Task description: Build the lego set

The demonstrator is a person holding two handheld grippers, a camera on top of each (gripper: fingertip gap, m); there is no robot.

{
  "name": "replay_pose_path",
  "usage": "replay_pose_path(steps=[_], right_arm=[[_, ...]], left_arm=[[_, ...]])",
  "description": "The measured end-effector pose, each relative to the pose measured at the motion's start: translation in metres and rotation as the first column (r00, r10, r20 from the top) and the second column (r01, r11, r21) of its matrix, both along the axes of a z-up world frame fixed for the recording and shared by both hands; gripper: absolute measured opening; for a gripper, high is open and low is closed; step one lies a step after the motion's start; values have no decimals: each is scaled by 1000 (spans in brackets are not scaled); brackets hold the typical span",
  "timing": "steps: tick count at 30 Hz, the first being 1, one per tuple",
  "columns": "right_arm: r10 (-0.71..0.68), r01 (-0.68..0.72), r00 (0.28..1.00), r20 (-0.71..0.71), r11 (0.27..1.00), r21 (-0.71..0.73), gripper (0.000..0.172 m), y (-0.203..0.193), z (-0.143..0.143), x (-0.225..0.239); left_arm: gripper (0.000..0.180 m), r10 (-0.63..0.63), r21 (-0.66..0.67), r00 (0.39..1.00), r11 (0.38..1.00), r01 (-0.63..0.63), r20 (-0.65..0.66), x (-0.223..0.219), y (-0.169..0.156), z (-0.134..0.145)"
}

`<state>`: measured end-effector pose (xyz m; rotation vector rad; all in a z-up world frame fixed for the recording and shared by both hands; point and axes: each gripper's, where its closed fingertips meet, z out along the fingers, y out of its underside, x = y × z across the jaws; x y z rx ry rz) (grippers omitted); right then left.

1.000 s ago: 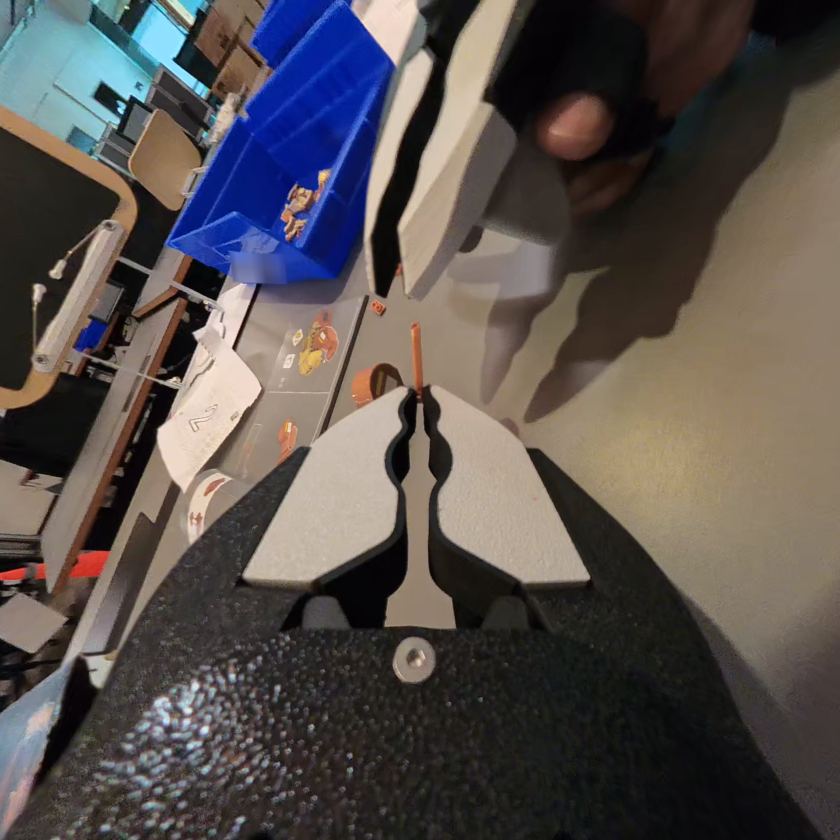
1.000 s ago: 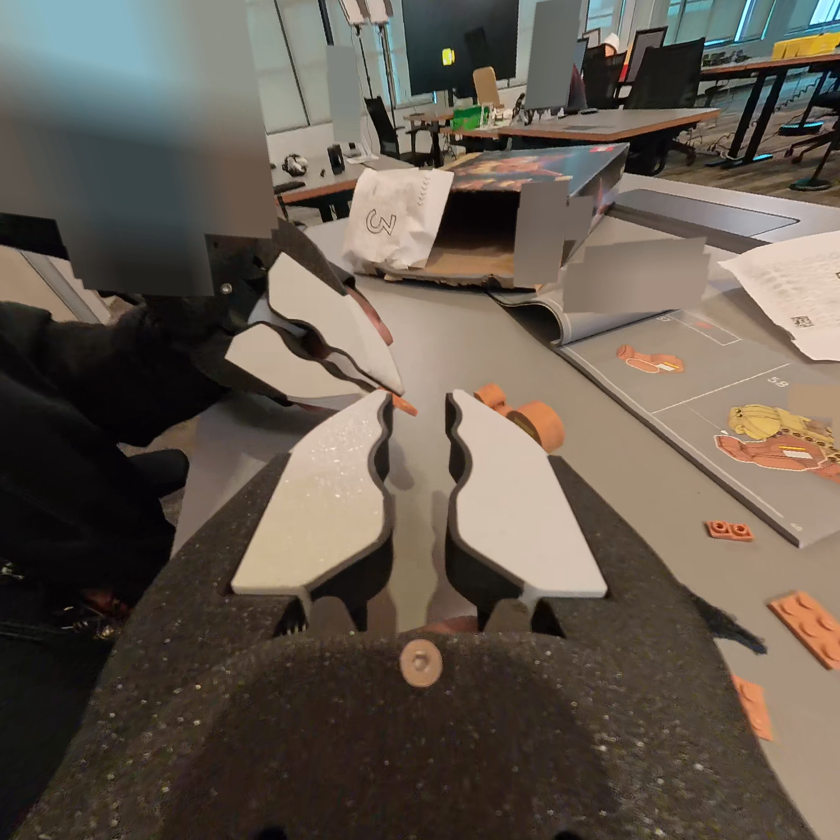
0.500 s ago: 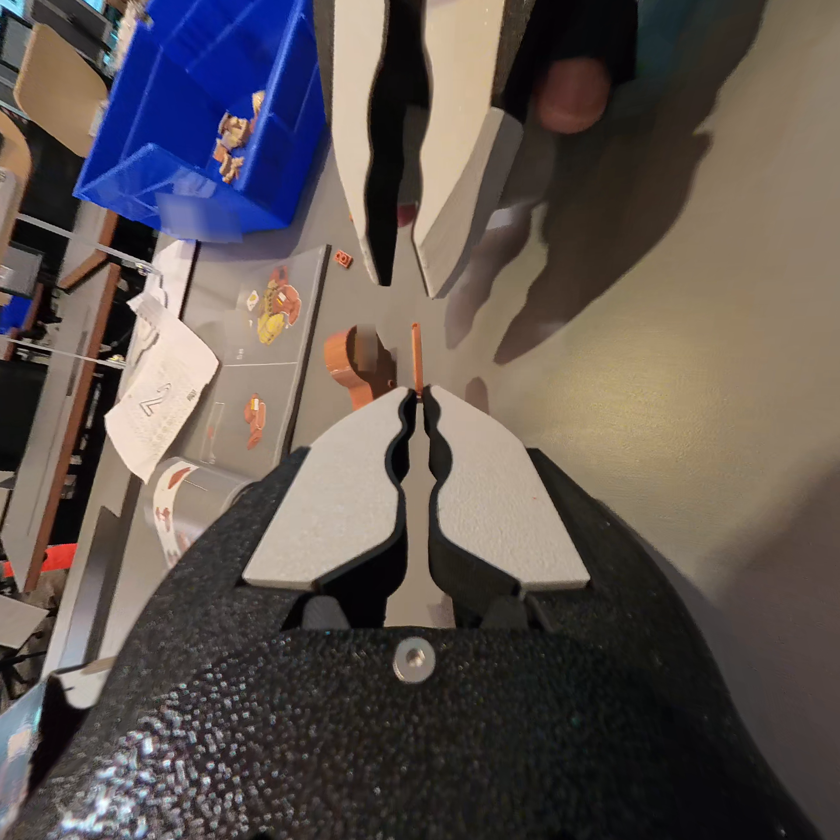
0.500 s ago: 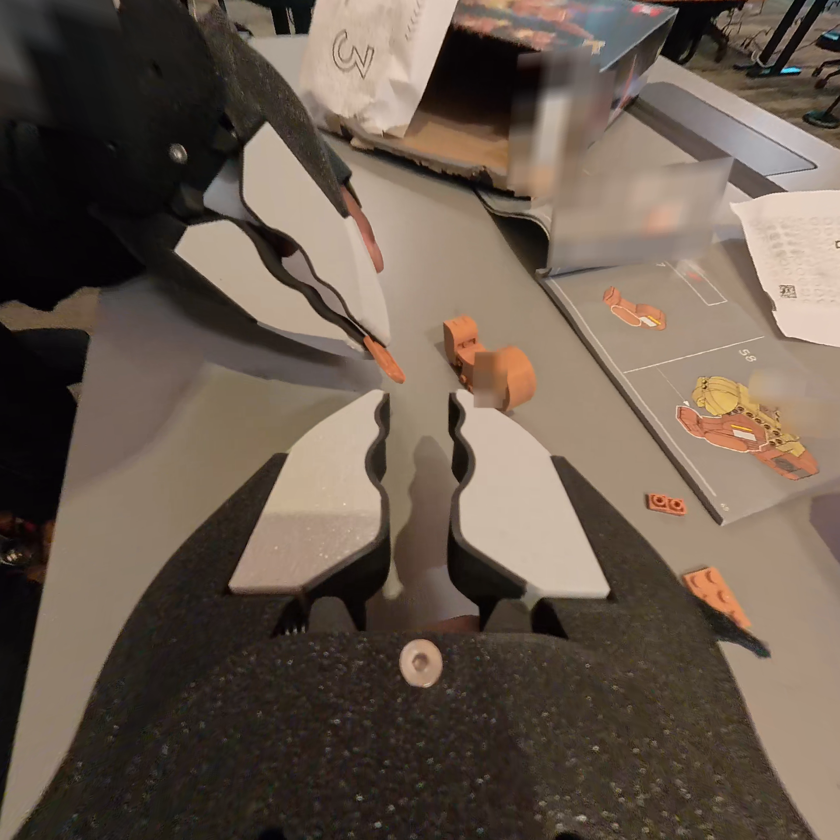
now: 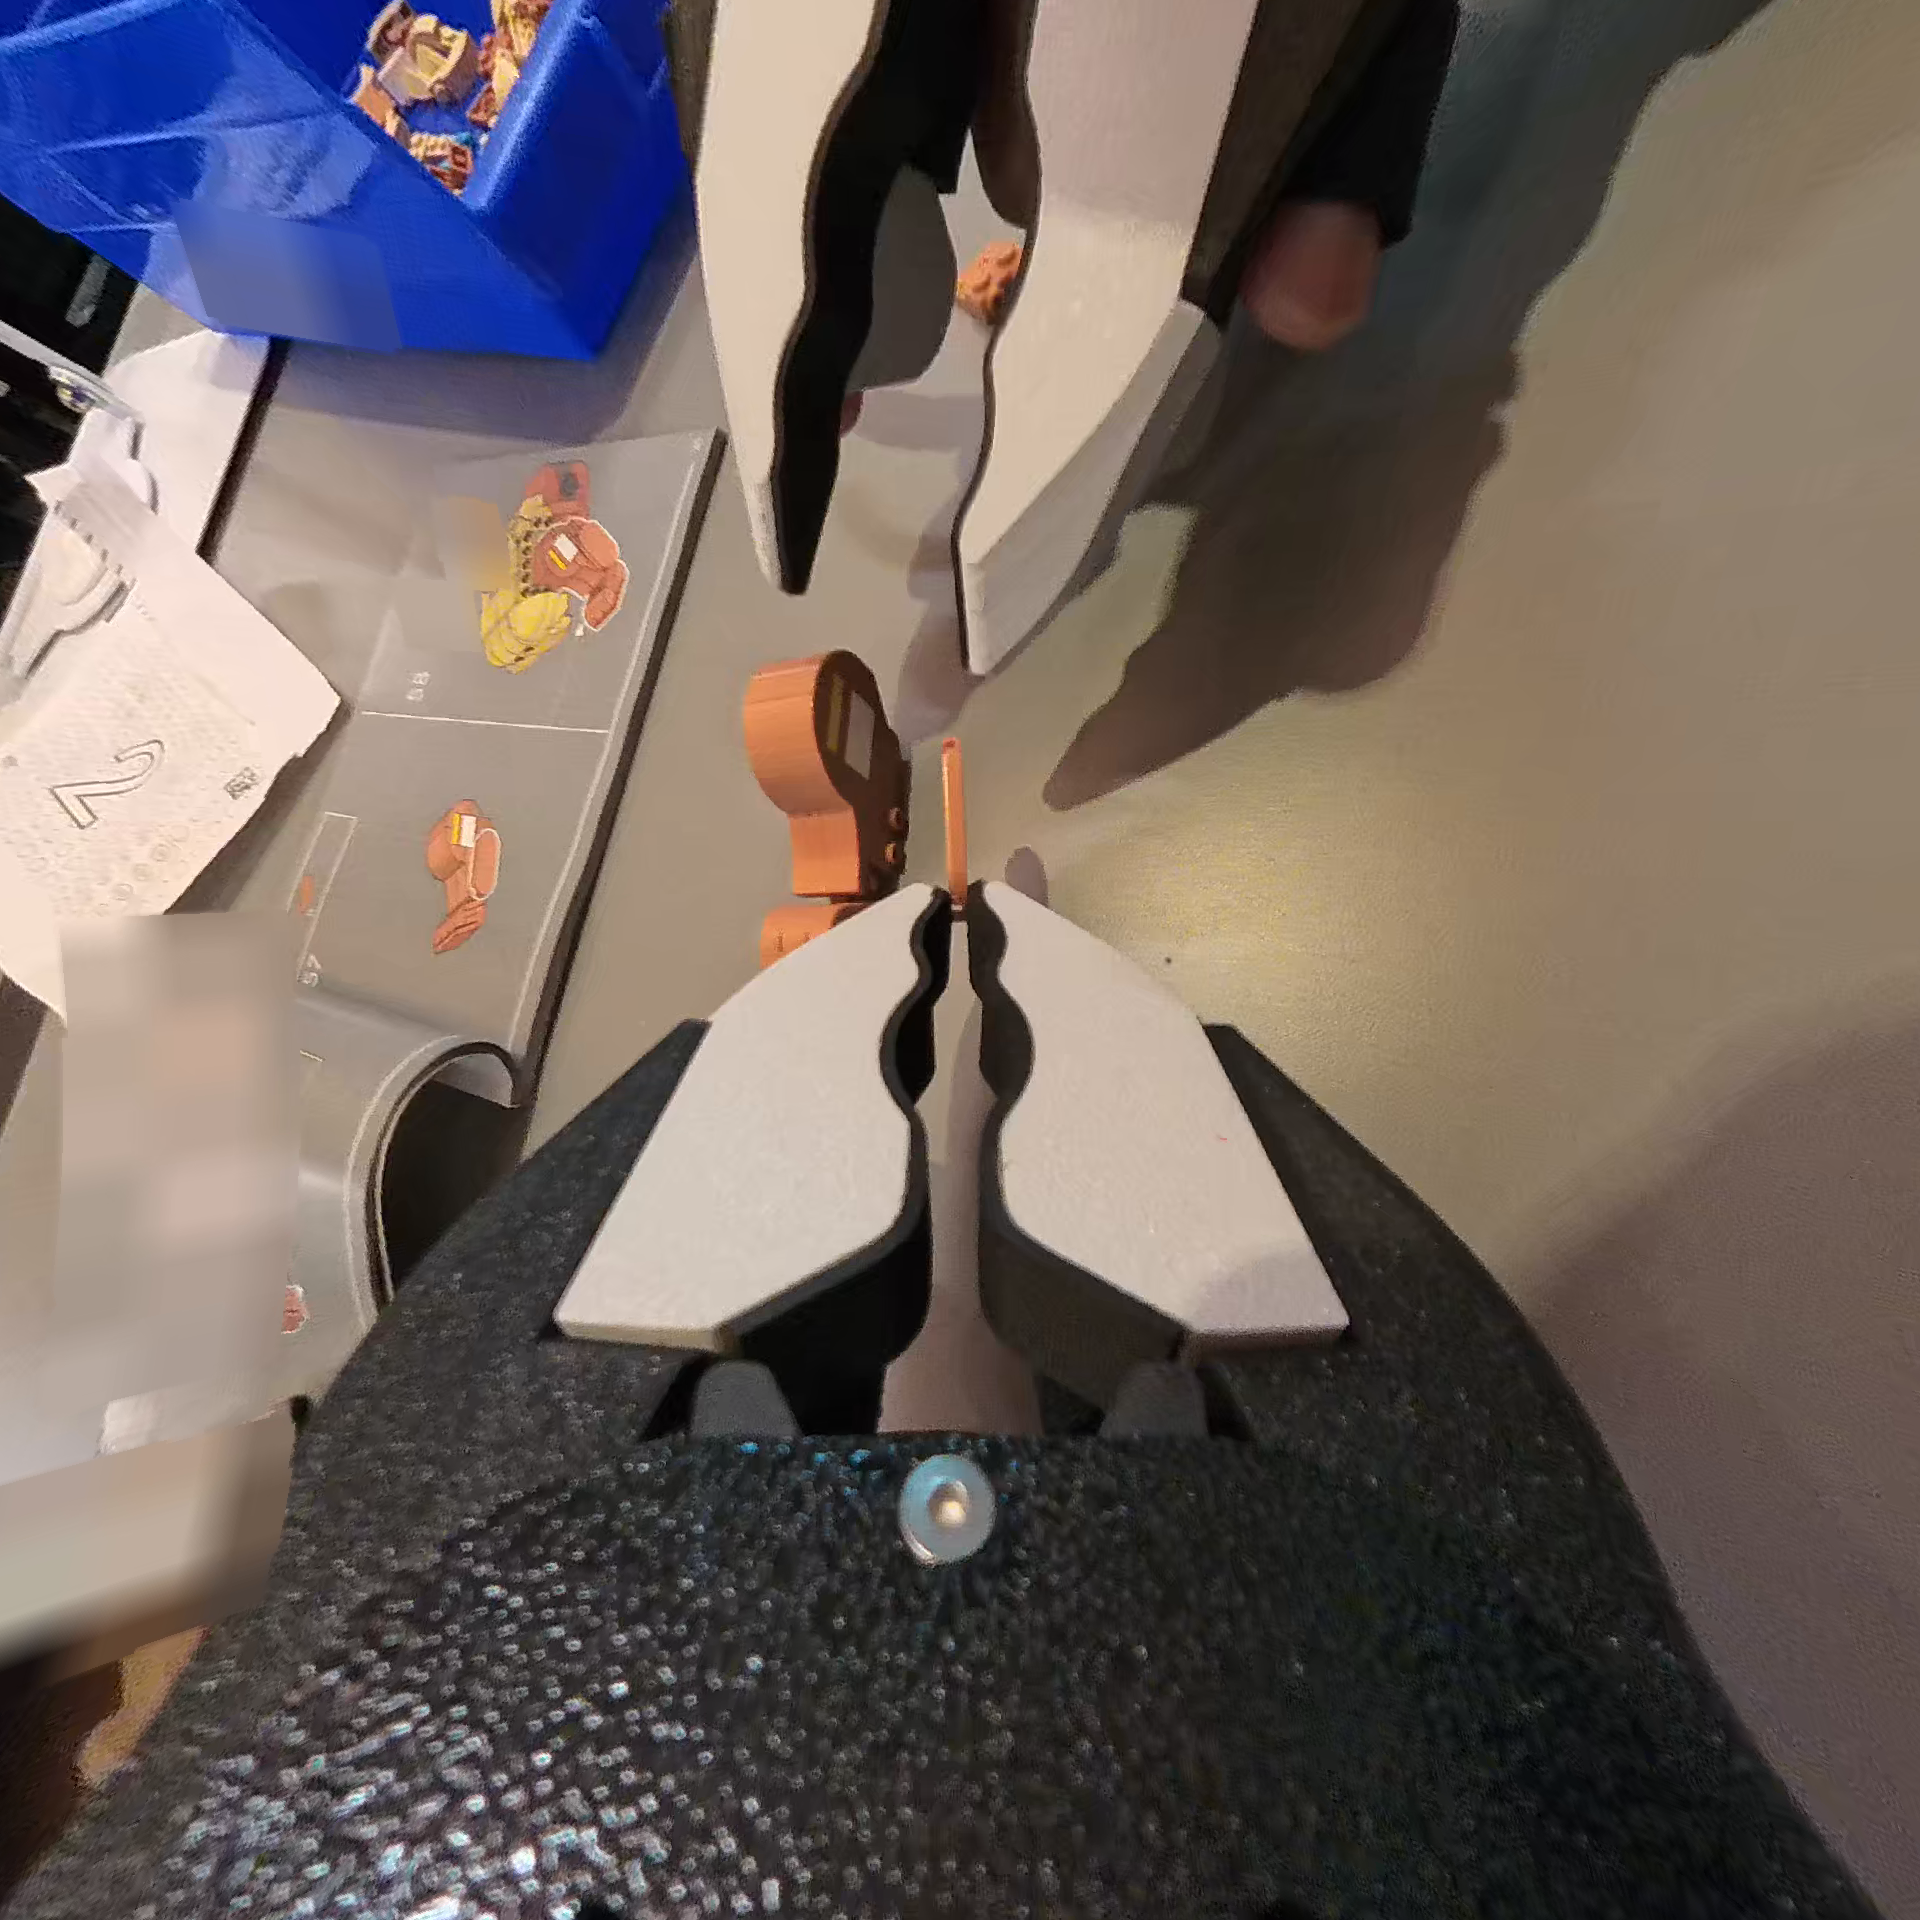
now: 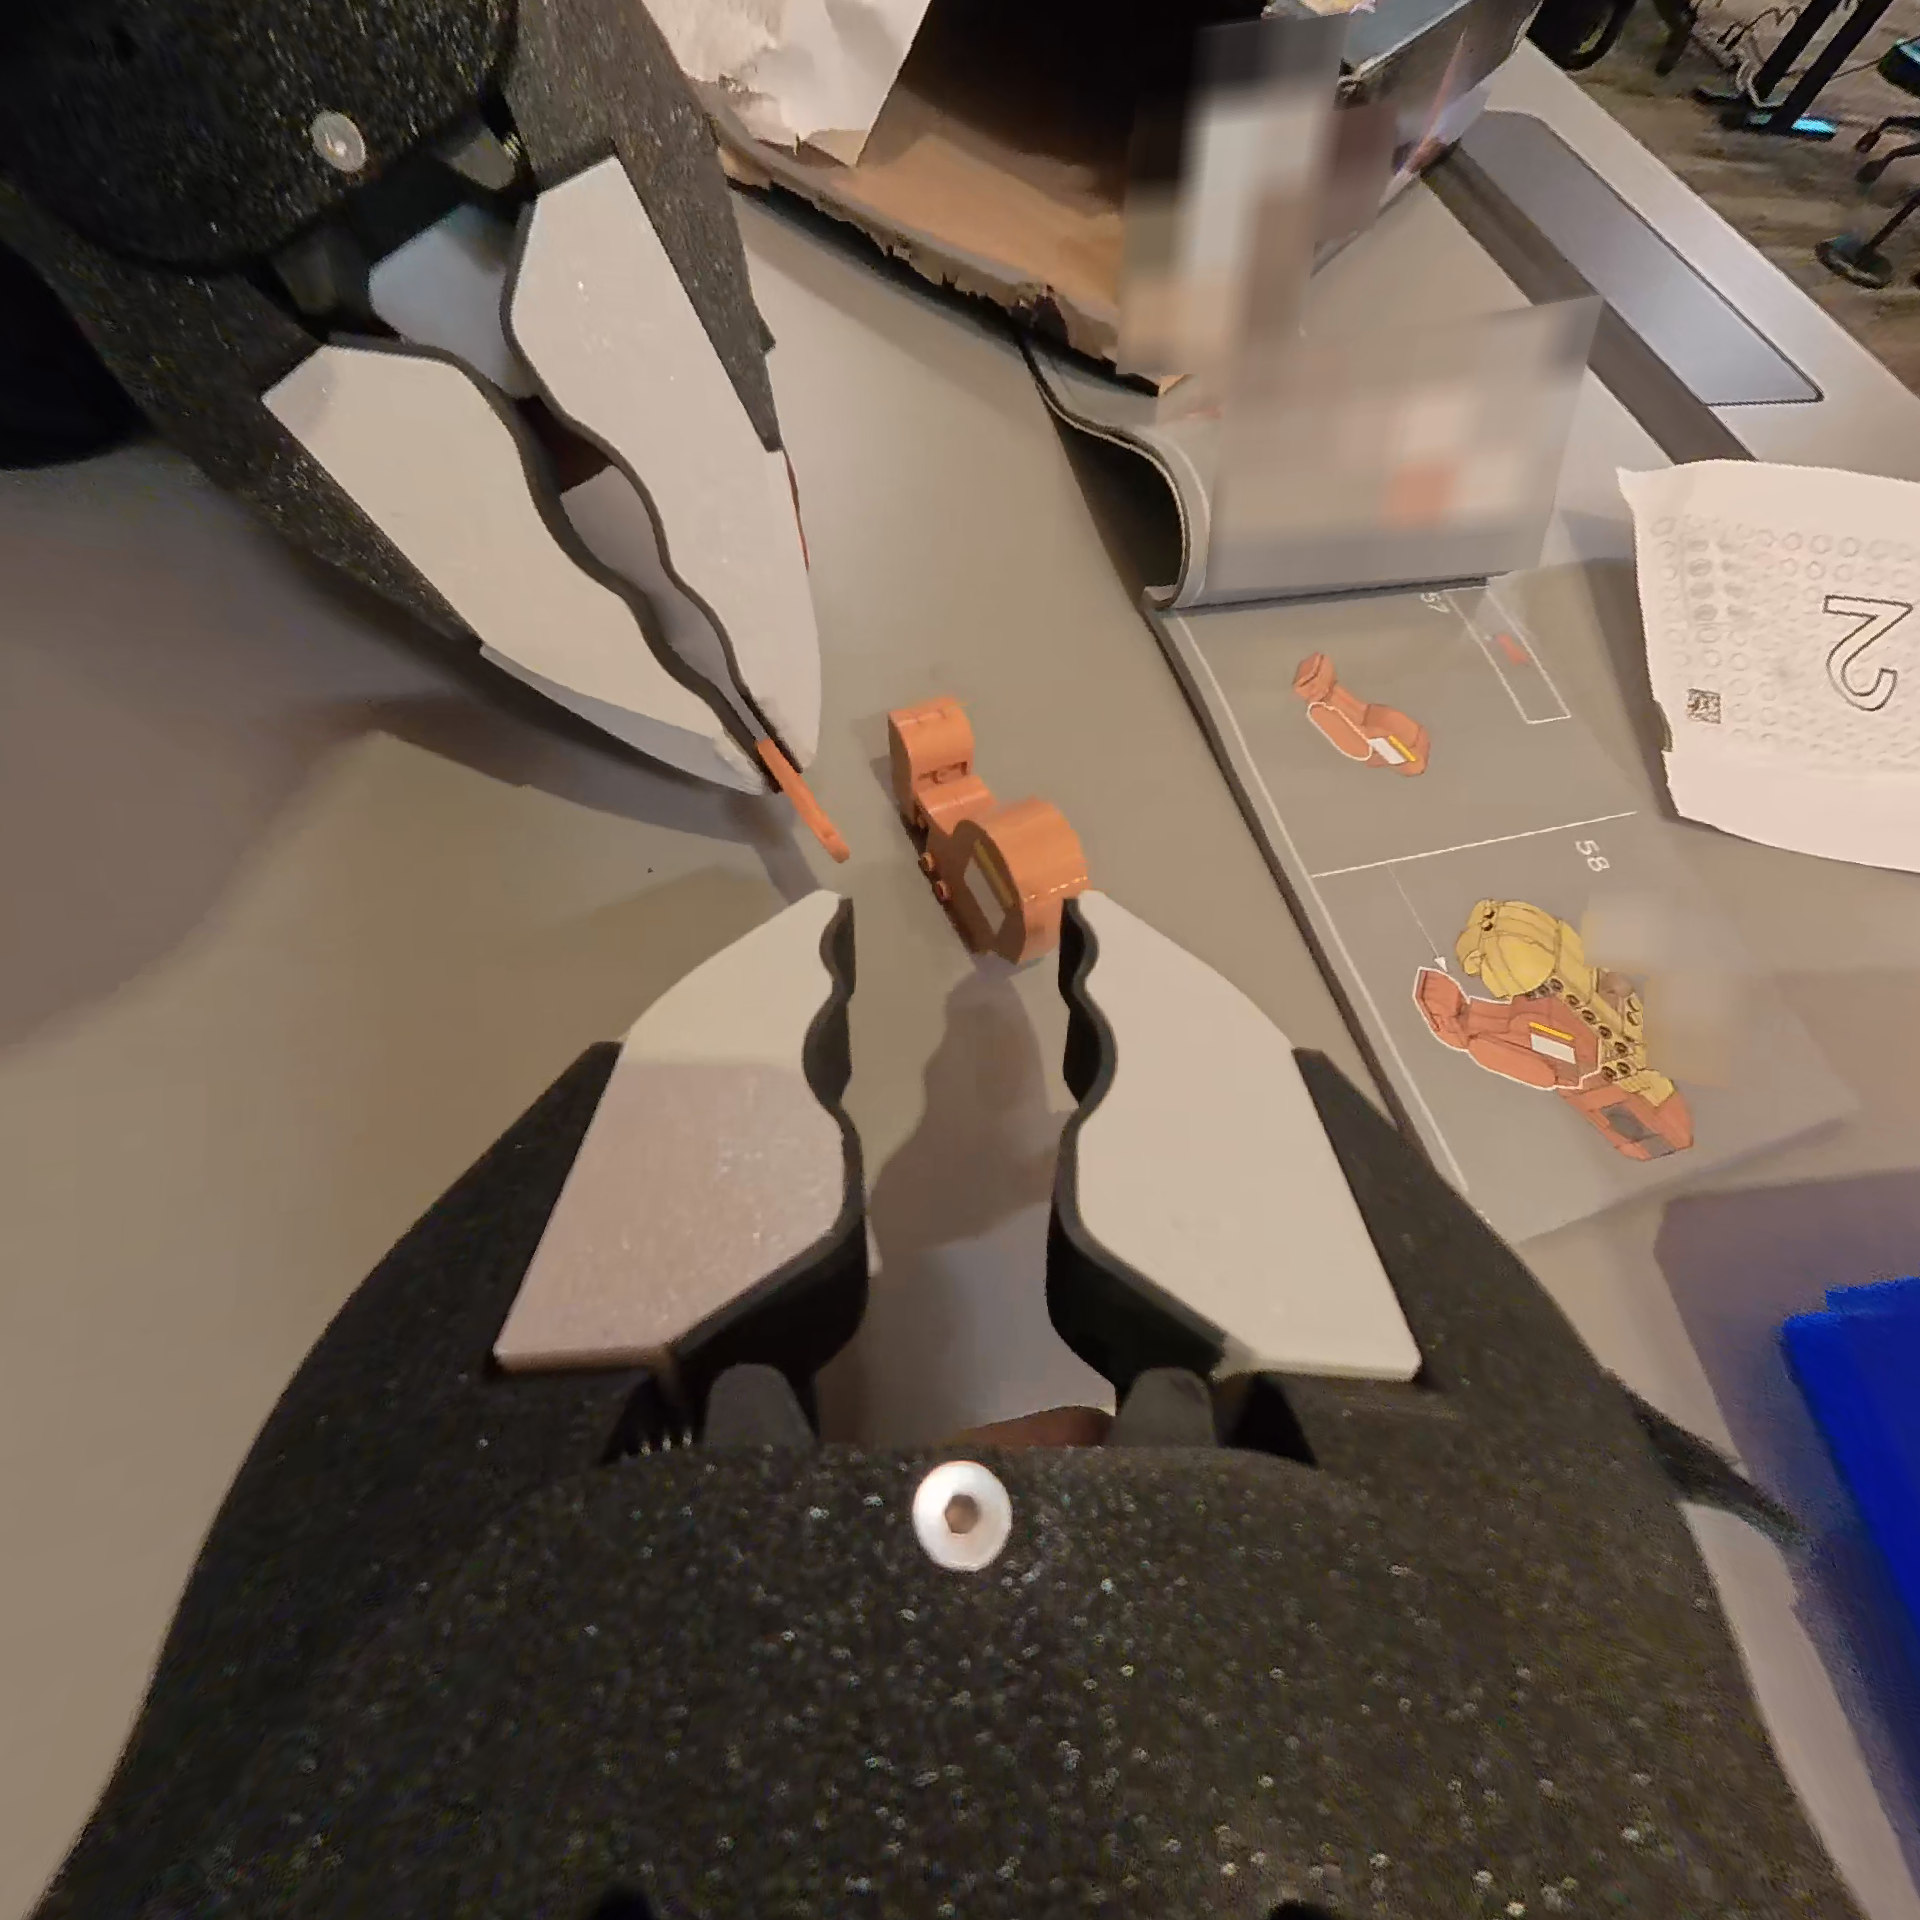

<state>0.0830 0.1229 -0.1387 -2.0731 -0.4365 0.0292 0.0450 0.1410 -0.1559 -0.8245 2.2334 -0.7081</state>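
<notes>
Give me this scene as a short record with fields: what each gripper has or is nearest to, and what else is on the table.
left gripper: shut on a thin flat orange plastic plate, held edge-on
right gripper: open, holding nothing, just short of the orange brick-built assembly
surface: grey table
beside assembly: open grey instruction booklet
also there: blue plastic bin, white paper bag

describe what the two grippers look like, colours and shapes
Both grippers, left and right, match: a speckled black textured body with one silver screw at centre, and two flat light-grey fingers tapering to points, their inner edges lined with wavy black pads. No cables show.
</notes>
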Motion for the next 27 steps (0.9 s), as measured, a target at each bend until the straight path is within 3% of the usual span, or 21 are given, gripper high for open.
replay_pose_path(steps=[7, 17, 27], right_arm=[[-6, 6, 1000, 9, 1000, -3, 39, 2, -8, 0], [-38, 38, 999, -23, 999, 9, 40, 3, -5, 5], [-23, 23, 1000, -13, 1000, 8, 39, 2, -6, 2]], left_arm=[[2, -20, -9, 998, 1000, 20, -55, 3, -3, -6], [2, -39, -192, 991, 981, 14, -130, 4, -10, -14], [2, -26, -214, 989, 977, -7, -149, 3, -7, -17]])
